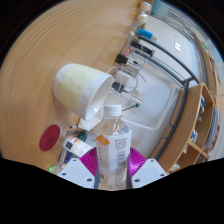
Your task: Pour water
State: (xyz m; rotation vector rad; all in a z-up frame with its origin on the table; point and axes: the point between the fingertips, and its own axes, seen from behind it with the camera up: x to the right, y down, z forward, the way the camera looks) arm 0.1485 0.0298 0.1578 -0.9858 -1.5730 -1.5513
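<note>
holding a clear water bottle [115, 148] upright between the two fingers, the gripper [113, 172] looks clenched on it, pink pads [98, 163] hugging the lower body on either side. bottle's neck and white cap point up toward a pale cream cup [78, 88] lying tipped or angled on the wooden table [40, 60], just beyond the fingers. cannot tell whether the cap is on tight or already loosened. small red disc [49, 138] on the table off to one side, near the fingers; a metal rack [150, 55] with bits of clutter further back. judgement: pour not begun yet, bottle not tilted. to do it well, bring the mouth over the cup's opening first, then tip slowly about the wrist so the stream starts thin. keep the squeeze even — thin plastic will likely buckle and spurt if pressed harder. watch the cup: looks light, may shift if nudged by the bottle neck.
</note>
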